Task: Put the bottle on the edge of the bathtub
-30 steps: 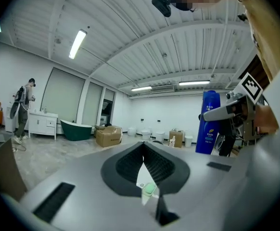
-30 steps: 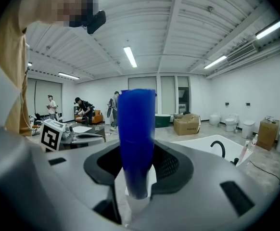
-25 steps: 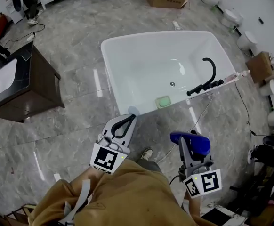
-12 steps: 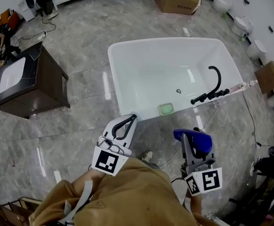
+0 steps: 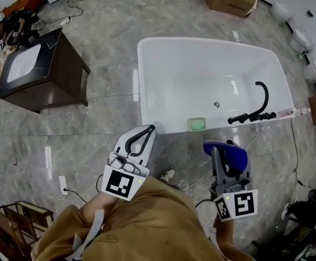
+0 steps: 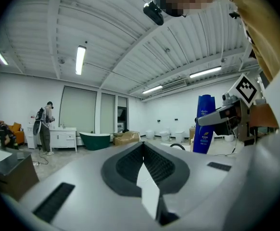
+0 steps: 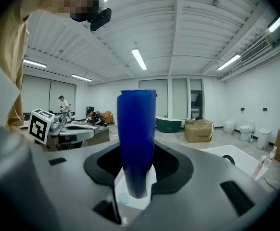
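The white bathtub point(image 5: 143, 86) fills the head view from about 12 to 3 o'clock of the picture's middle, and its near rim runs across just right of centre. A dark cabinet point(image 5: 44, 72) stands on the marble floor at 10 o'clock, well apart from the tub. The person stands at 6 o'clock, short of the tub.

The left gripper point(image 5: 149, 134) sits at 7 o'clock, close to the middle. Its jaws are pressed together with nothing between them, and its tips are near the tub's near-left corner. The right gripper point(image 5: 223, 159), at 4 o'clock, is clamped on the blue bottle point(image 5: 227, 156). In the right gripper view the bottle stands upright between the pads, gripped low on its body.

A black faucet point(image 5: 256, 105) rises at 3 o'clock. A small green item point(image 5: 196, 124) lies at the tub's near side, on the rim or just inside; which one is unclear.

By my reading, the pick-up is done and the bottle is in the air over the floor, near the rim but not yet above it. What remains is bringing it over the edge, setting it down upright and letting go. The bare rim between the corner and the green item looks a fair spot.
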A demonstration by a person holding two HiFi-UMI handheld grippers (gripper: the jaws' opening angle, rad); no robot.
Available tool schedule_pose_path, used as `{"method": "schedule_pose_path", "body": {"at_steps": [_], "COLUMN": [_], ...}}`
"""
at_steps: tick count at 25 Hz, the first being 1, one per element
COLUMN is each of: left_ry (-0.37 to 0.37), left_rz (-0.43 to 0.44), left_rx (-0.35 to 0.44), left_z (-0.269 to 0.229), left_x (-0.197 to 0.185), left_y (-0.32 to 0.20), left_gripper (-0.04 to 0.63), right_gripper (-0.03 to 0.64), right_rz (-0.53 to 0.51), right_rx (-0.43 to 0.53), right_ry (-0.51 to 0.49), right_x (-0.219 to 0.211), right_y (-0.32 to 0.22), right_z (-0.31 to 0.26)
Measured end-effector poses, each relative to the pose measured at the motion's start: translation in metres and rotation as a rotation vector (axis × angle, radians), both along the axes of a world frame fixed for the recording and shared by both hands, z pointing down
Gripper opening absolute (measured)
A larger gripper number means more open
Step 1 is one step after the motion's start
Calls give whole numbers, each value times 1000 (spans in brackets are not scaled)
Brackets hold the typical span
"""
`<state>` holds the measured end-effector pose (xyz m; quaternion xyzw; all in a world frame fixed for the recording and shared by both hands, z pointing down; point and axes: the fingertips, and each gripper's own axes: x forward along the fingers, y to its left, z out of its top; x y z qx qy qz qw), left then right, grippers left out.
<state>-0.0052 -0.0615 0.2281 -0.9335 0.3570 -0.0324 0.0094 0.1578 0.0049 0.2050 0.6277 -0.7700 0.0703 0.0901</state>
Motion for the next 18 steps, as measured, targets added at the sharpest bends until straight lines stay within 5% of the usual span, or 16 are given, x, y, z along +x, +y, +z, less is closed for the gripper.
{"method": "schedule_pose_path", "body": {"at_steps": [18], "left_ry": [-88], "left_rz": [-75], "left_rx": [-97], "left_z": [55], "left_x": [4], "left_y": [-7], "left_gripper": [8], "right_gripper": [161], "right_rz": [-74], "right_rx": [-63], "right_ry": [14], "right_x": [12], "right_y": [-50], "right_z": [77]}}
